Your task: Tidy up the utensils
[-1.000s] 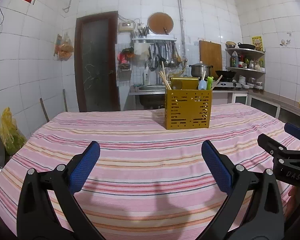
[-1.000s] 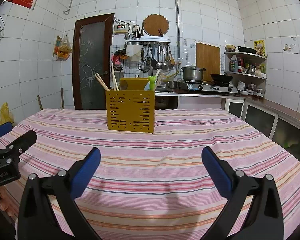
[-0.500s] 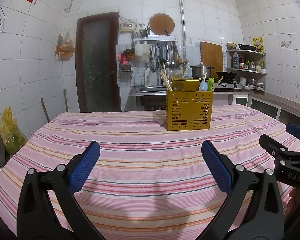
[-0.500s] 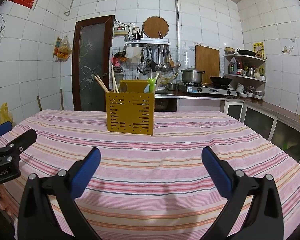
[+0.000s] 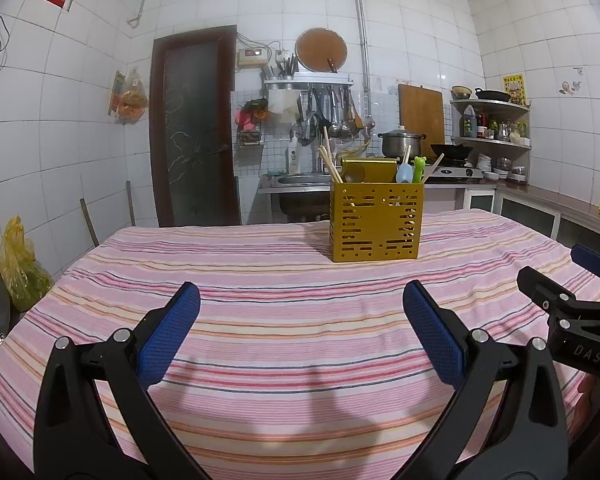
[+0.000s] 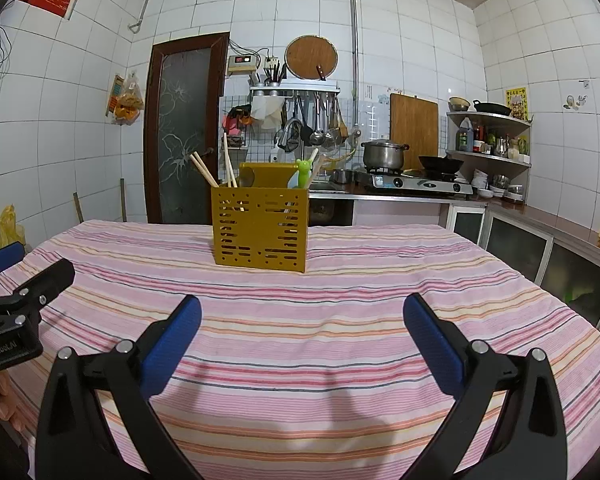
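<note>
A yellow perforated utensil holder (image 5: 376, 220) stands upright on the striped tablecloth (image 5: 284, 320), far ahead of both grippers; it also shows in the right wrist view (image 6: 261, 229). Wooden chopsticks (image 5: 330, 164), a blue spoon (image 5: 403, 172) and a green frog-topped utensil (image 5: 419, 168) stick out of it. My left gripper (image 5: 300, 312) is open and empty above the cloth. My right gripper (image 6: 302, 324) is open and empty too; it also appears at the right edge of the left wrist view (image 5: 572, 304).
A kitchen counter with a sink (image 5: 300, 180), pot (image 5: 400, 142) and gas stove (image 6: 416, 186) runs behind the table. Cabinets (image 6: 540, 248) line the right side. A dark door (image 5: 194, 128) and a yellow bag (image 5: 18, 268) are at the left.
Both grippers have tilted slightly, so the holder sits a little higher in both views. Both stay open and empty.
</note>
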The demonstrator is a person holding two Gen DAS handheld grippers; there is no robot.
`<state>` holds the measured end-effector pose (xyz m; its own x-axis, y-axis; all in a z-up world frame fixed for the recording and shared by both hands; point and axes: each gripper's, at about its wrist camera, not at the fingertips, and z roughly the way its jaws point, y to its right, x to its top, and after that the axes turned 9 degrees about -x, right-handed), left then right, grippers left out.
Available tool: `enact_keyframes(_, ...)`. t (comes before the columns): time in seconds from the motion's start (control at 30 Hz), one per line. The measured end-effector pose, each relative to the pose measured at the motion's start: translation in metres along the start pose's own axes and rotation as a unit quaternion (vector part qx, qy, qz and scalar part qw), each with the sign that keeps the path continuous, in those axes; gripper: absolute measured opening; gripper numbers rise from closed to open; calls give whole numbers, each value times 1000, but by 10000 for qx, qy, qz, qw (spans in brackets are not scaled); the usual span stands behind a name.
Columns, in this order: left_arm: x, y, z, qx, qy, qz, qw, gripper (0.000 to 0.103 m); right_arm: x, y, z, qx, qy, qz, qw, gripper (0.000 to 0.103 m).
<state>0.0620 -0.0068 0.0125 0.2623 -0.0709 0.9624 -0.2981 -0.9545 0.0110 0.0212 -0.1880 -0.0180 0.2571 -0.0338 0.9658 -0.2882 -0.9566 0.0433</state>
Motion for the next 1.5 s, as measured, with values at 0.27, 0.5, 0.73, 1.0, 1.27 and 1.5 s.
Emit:
enact_keyframes(0.27, 0, 0, 1, -1, -16, 3, 10000, 98, 1, 0, -2, -9, 13, 15, 10000, 99)
enact_keyframes(0.5, -1, 0, 1, -16, -18, -1, 10000, 98, 1, 0, -2, -10, 33, 42, 10000, 99)
enact_keyframes(0.73, -1, 0, 1, -18, -14, 5, 10000, 98, 1, 1, -2, -16, 36, 52, 10000, 99)
enact_keyframes(1.0, -1, 0, 2, -41, -28, -16, 10000, 98, 1, 1, -2, -16, 36, 50, 10000, 99)
enact_keyframes(1.27, -1, -2, 3, -58, -26, -37, 10000, 98, 1, 1, -2, -16, 34, 51, 10000, 99)
enact_keyframes(1.5, -2, -4, 3, -54, -17, -46, 10000, 98, 1, 1, -2, -15, 34, 51, 10000, 99)
